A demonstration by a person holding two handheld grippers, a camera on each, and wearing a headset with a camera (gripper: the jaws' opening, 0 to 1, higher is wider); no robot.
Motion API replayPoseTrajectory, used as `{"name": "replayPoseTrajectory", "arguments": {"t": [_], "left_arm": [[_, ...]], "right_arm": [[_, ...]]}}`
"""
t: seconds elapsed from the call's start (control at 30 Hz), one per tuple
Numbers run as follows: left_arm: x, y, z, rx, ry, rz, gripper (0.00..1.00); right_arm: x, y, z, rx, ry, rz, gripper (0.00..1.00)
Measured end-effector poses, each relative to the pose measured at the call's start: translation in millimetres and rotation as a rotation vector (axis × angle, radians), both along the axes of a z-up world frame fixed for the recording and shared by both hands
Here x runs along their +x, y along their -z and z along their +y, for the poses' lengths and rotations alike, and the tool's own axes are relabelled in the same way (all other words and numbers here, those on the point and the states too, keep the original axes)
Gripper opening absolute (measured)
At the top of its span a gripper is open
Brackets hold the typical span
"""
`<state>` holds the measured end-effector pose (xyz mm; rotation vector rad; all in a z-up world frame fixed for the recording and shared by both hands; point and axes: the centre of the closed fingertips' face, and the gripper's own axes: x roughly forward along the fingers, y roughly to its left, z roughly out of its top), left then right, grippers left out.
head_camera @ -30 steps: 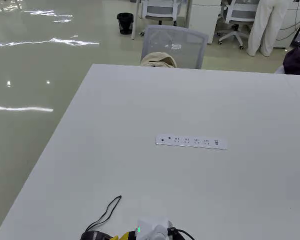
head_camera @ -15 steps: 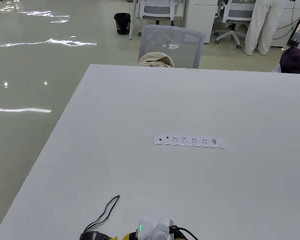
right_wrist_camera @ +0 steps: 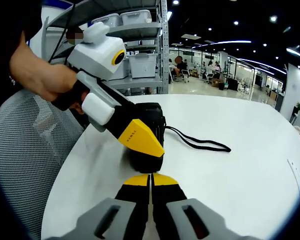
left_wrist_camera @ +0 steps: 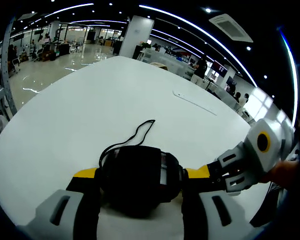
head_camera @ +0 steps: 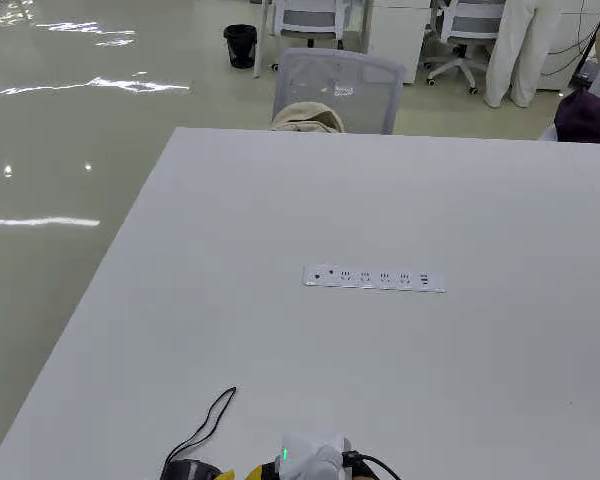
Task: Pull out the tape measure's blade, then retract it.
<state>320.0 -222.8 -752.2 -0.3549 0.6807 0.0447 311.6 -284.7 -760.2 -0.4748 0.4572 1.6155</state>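
The black tape measure (left_wrist_camera: 135,175) lies on the white table (left_wrist_camera: 80,110) near its front edge, and my left gripper (left_wrist_camera: 140,172) is shut on its case, a yellow tip on each side. Its black wrist strap (left_wrist_camera: 140,132) trails away over the table. In the right gripper view the case (right_wrist_camera: 149,114) sits just past my right gripper (right_wrist_camera: 151,181), whose yellow tips are pressed together at the case's near side. No blade is visible. The left gripper's yellow finger (right_wrist_camera: 140,137) crosses the case there. In the head view the tape measure (head_camera: 190,470) and a gripper (head_camera: 310,462) show at the bottom edge.
A white power strip (head_camera: 373,279) lies mid-table. A grey mesh chair (head_camera: 335,90) stands at the far edge, and the table's left edge (head_camera: 100,290) drops to the floor. Shelves with bins (right_wrist_camera: 140,60) stand behind the left hand. A person stands at the far right.
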Motion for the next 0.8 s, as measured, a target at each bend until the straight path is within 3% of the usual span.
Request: {"name": "replayPoseTrajectory", "arguments": {"t": [0.3,0.63,0.8], "left_arm": [[0.1,-2.0,-0.3,-0.01,0.021,0.003,0.63],[7.6,-22.4,0.7,0.042,0.093,-0.041,0.62],[8.5,-24.7,0.7,0.058,0.136,-0.048,0.63]], "right_arm": [[1.2,-3.6,-3.1,0.002,0.017,0.002,0.03],[0.5,-6.6,-8.2,0.002,0.043,0.017,0.11],[0.7,-11.3,-12.4,0.005,0.061,0.016,0.15]]}}
